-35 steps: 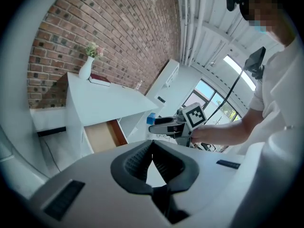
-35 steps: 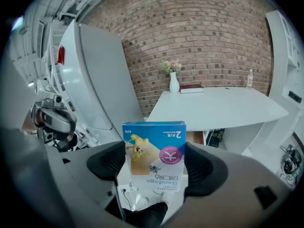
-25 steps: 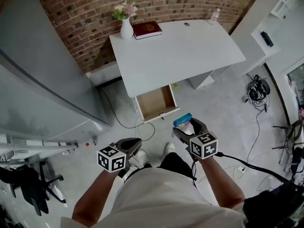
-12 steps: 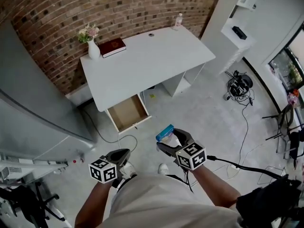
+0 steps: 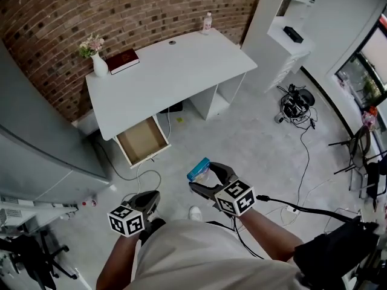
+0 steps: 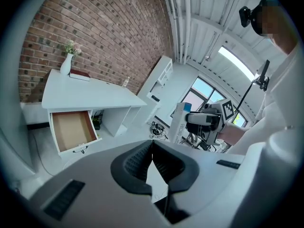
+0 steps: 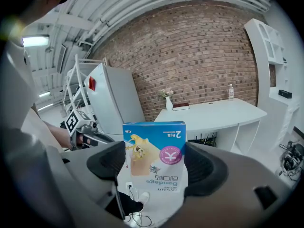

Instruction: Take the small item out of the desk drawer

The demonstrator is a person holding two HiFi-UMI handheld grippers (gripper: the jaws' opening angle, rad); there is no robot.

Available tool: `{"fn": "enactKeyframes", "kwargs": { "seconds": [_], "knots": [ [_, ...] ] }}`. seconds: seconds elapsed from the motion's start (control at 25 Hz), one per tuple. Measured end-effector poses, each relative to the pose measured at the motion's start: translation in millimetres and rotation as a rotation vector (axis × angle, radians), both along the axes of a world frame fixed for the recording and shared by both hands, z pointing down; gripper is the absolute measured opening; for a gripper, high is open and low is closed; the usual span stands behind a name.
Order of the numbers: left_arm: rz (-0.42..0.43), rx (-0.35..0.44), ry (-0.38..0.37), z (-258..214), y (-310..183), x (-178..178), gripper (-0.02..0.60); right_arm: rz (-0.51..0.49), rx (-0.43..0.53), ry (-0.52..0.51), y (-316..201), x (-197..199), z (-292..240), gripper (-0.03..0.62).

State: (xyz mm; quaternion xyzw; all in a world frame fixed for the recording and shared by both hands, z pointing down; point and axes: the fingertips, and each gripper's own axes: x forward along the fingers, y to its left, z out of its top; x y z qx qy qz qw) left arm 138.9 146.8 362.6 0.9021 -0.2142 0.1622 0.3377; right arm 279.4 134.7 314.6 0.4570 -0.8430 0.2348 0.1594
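Brick wall [image 5: 121, 11] behind white desk [image 5: 175, 71] at 12 o'clock; drawer [image 5: 140, 139] at 9, pulled out, bare. Box [image 5: 198, 169] at 6, pinched across flat faces by right gripper [image 7: 154, 161]: likely light, crushable. Left gripper [image 6: 152, 156] jaws pressed together, empty.

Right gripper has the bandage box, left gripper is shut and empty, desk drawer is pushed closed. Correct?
Not quite. The drawer is open, standing out from under the desk, and the head view shows it. The rest holds: the right gripper is shut on the bandage box, and the left gripper is shut and empty.
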Motion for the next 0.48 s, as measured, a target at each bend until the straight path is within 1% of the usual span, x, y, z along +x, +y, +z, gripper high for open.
{"fn": "enactKeyframes", "kwargs": {
  "seconds": [0.2,0.48],
  "knots": [
    [-0.027,-0.007,-0.01,10,14,24,0.023,-0.019,0.006,-0.009,15,26,5,0.38],
    [0.001,0.012,-0.022,10,28,62,0.023,-0.028,0.016,-0.018,32,52,5,0.38]
  ]
}}
